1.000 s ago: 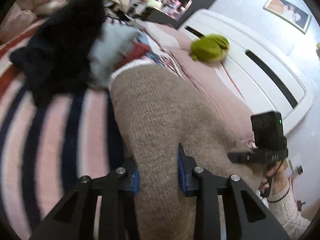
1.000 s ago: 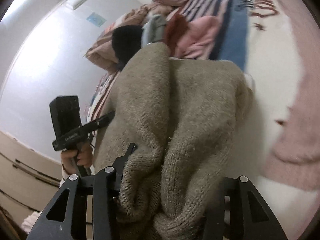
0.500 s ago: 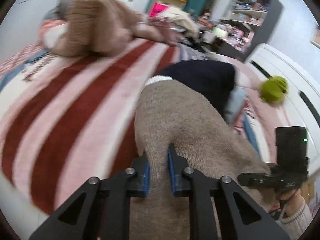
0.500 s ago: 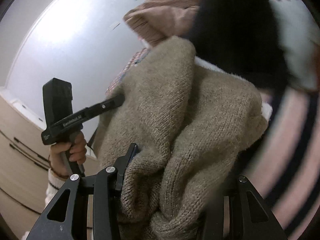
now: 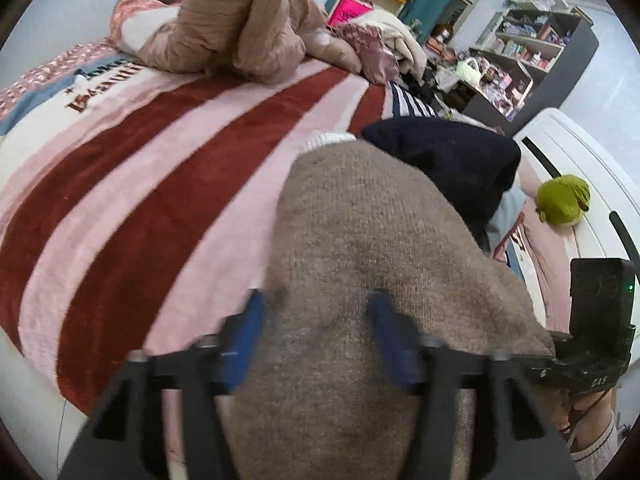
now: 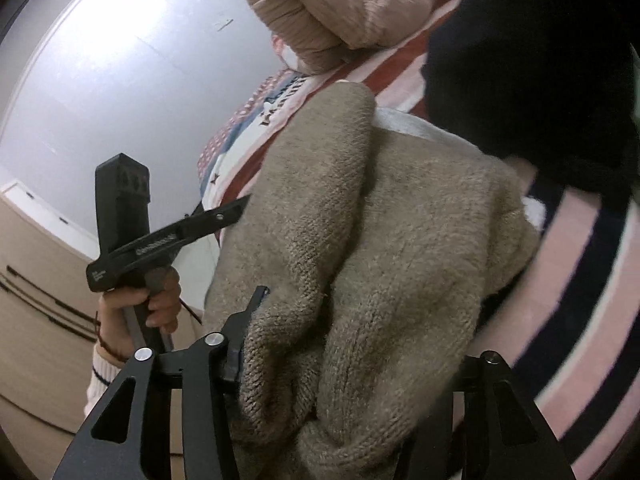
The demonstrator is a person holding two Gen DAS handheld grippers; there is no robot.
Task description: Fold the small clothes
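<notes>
A beige knitted sweater (image 5: 360, 280) with a white hem lies bunched on the striped bed blanket (image 5: 120, 184). My left gripper (image 5: 316, 332) has its blue pads (image 5: 244, 340) spread wide on either side of the sweater's near end; they look blurred. In the right wrist view the sweater (image 6: 400, 264) is folded in thick rolls and fills my right gripper (image 6: 352, 364), whose fingers (image 6: 240, 340) stand wide around the bundle. The left gripper also shows in the right wrist view (image 6: 224, 216), held in a hand at the left.
A dark navy garment (image 5: 448, 160) lies just beyond the sweater, over a light blue one (image 5: 504, 216). A brown quilt heap (image 5: 240, 20) sits at the far end of the bed. A green plush toy (image 5: 564, 200) rests by the white headboard (image 5: 580, 152). Cluttered shelves stand behind.
My left gripper's pads, pinched on the sweater half a second ago, have spread wide apart. The sweater has come down towards the blanket beside the navy garment. The right gripper's hold looks unchanged.
</notes>
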